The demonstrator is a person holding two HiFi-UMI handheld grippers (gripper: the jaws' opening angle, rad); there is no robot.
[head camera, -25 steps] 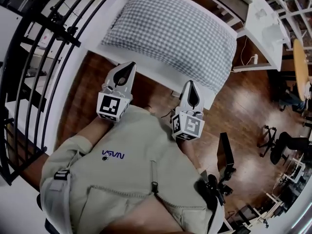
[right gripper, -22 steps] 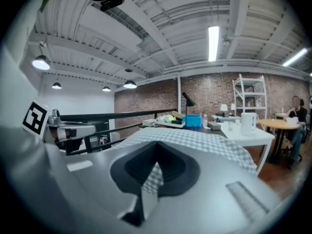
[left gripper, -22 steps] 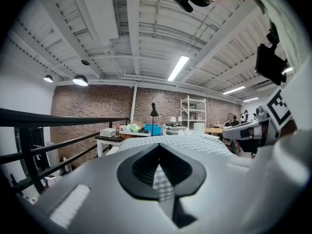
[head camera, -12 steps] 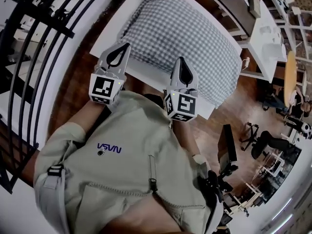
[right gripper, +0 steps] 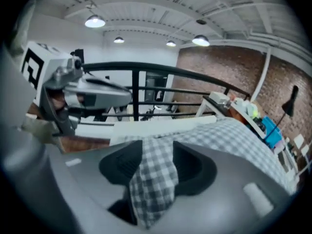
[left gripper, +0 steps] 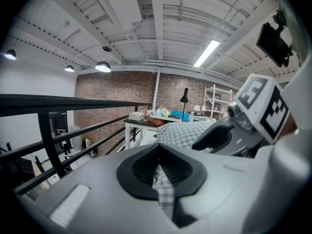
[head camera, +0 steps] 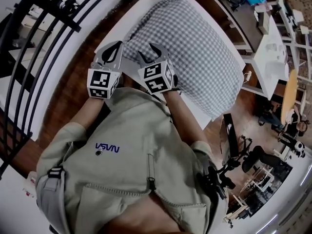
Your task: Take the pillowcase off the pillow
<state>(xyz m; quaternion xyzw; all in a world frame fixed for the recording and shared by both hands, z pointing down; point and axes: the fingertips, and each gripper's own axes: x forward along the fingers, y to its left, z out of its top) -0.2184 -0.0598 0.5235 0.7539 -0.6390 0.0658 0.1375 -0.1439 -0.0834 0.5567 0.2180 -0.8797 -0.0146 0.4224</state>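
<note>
The pillow (head camera: pixel 195 48) in its grey checked pillowcase lies on a white table (head camera: pixel 117 21). My left gripper (head camera: pixel 116 47) is at the pillow's near left corner, shut on a thin strip of the pillowcase (left gripper: pixel 165 191) that shows between its jaws. My right gripper (head camera: pixel 148 52) sits just right of it over the same corner. Its jaws have just been opening and stand wide apart. A loose fold of checked fabric (right gripper: pixel 155 179) lies between them. In the right gripper view the pillow (right gripper: pixel 239 140) stretches away to the right.
A black railing (head camera: pixel 48 48) runs along the left of the table. More white tables (head camera: pixel 273 57) and office chairs (head camera: pixel 263 155) stand to the right on the wooden floor. The person's beige jacket (head camera: pixel 136 169) fills the lower half of the head view.
Both grippers have moved up to the pillow's near left corner. The right one swung left beside the left gripper, rolled over, and its jaws went from shut to wide apart.
</note>
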